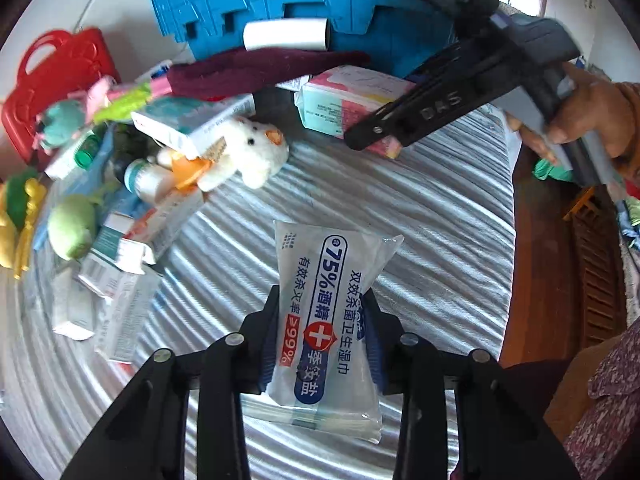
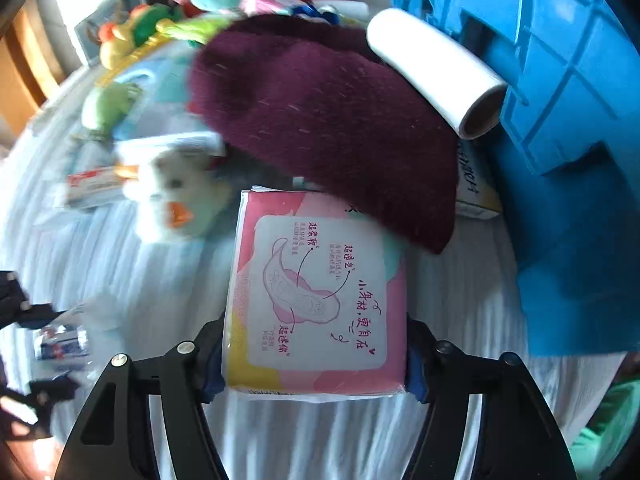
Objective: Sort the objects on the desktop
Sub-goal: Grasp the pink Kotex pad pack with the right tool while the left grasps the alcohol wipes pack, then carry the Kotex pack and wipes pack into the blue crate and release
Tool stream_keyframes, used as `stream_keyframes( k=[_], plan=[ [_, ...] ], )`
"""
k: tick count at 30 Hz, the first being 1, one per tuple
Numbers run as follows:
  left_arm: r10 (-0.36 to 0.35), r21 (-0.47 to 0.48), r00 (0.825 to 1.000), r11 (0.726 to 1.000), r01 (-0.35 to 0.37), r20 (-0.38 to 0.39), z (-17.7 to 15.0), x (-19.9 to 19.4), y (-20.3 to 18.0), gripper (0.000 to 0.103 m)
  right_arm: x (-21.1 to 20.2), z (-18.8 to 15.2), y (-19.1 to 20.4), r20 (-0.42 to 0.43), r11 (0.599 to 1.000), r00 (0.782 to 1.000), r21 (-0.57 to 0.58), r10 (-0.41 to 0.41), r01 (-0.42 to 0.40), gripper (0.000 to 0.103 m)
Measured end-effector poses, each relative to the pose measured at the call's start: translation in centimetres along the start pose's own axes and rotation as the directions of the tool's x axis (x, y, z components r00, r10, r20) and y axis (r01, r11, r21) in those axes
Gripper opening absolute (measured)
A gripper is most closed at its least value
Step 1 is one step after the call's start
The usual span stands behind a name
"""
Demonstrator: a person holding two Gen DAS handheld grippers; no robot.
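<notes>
On the left of the table (image 1: 420, 208) sits a heap of boxes and a white plush duck (image 1: 246, 152). In the near middle the left tool (image 1: 320, 304) pinches a pack of alcohol wipes (image 1: 324, 320). Farther right, the right tool (image 2: 314, 356) clamps a pink pad pack (image 2: 316, 300), its far edge under a maroon cloth (image 2: 320, 120) beside a blue crate (image 2: 560, 120).

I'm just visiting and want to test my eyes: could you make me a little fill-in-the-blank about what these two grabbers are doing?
1. The left gripper is shut on a pack of ____ wipes.
2. The right gripper is closed around a mostly ____ packet.
3. A white roll rests against a ____ bin.
4. A ____ cloth overlaps that packet's far edge.

Missing words: alcohol; pink; blue; maroon
</notes>
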State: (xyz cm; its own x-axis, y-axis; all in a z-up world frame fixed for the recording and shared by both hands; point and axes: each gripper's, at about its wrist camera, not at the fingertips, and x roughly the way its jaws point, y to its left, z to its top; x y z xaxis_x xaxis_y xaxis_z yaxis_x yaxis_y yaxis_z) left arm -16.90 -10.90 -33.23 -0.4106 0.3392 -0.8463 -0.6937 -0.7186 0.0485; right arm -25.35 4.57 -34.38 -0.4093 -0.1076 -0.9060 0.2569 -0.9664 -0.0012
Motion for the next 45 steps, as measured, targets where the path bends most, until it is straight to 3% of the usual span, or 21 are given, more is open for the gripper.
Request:
stream_keyframes(
  k=[3,7,11,14,18,22,25,26,29,31,34,36,42,45],
  plan=[
    [0.040,-0.024,0.998,0.999,-0.039,0.037,0.6,-2.4,0.1,0.035,-3.9,-0.7,0.7,0.042,0.997,0.996,-0.008,0.073,-0.073,0.067],
    [0.104,-0.047,0.988,0.994,-0.099,0.110,2.6,-6.5,0.3,0.035,-11.4,-0.3,1.3,0.176,0.990,0.974,-0.021,0.143,-0.142,0.067],
    [0.178,-0.029,0.962,0.984,-0.176,0.207,7.2,-10.7,0.5,0.035,-19.7,1.6,0.6,0.354,0.986,0.921,-0.018,0.164,-0.169,0.067],
    [0.224,-0.010,0.927,0.973,-0.232,0.300,11.7,-13.9,0.1,0.035,-25.2,3.1,-0.7,0.468,0.990,0.875,0.003,0.126,-0.144,0.067],
    [0.254,-0.018,0.867,0.962,-0.273,0.429,19.2,-17.0,-1.2,0.035,-32.0,3.6,-4.4,0.597,0.994,0.802,0.090,-0.010,-0.054,0.067],
    [0.268,-0.054,0.820,0.958,-0.280,0.506,27.4,-18.6,-3.4,0.035,-36.6,4.5,-9.4,0.654,0.983,0.744,0.181,-0.139,0.025,0.067],
    [0.316,-0.092,0.790,0.944,-0.317,0.526,33.4,-18.3,-5.3,0.036,-38.7,5.7,-13.7,0.669,0.967,0.706,0.237,-0.233,0.094,0.067],
    [0.337,-0.113,0.779,0.938,-0.328,0.529,35.1,-18.0,-5.7,0.036,-38.9,6.1,-15.1,0.666,0.963,0.704,0.247,-0.247,0.103,0.067],
    [0.356,-0.166,0.788,0.934,-0.316,0.502,40.1,-16.4,-6.8,0.036,-38.9,7.6,-19.1,0.661,0.962,0.709,0.252,-0.247,0.101,0.067],
    [0.395,-0.194,0.775,0.919,-0.344,0.493,42.7,-15.5,-7.5,0.036,-38.2,8.8,-21.4,0.647,0.964,0.723,0.247,-0.242,0.102,0.067],
    [0.432,-0.241,0.776,0.902,-0.359,0.459,45.7,-14.2,-7.8,0.036,-37.3,10.3,-24.1,0.638,0.967,0.737,0.240,-0.222,0.083,0.067],
    [0.445,-0.269,0.779,0.894,-0.358,0.442,46.9,-13.6,-7.6,0.037,-36.4,10.9,-25.7,0.631,0.969,0.747,0.237,-0.209,0.071,0.068],
    [0.502,-0.316,0.765,0.861,-0.398,0.404,49.0,-12.2,-8.1,0.038,-34.5,12.5,-29.1,0.613,0.971,0.769,0.234,-0.184,0.045,0.068],
    [0.527,-0.343,0.760,0.844,-0.413,0.381,49.5,-11.7,-8.0,0.049,-33.7,13.5,-30.2,0.602,0.972,0.781,0.231,-0.167,0.030,0.069]
  ],
)
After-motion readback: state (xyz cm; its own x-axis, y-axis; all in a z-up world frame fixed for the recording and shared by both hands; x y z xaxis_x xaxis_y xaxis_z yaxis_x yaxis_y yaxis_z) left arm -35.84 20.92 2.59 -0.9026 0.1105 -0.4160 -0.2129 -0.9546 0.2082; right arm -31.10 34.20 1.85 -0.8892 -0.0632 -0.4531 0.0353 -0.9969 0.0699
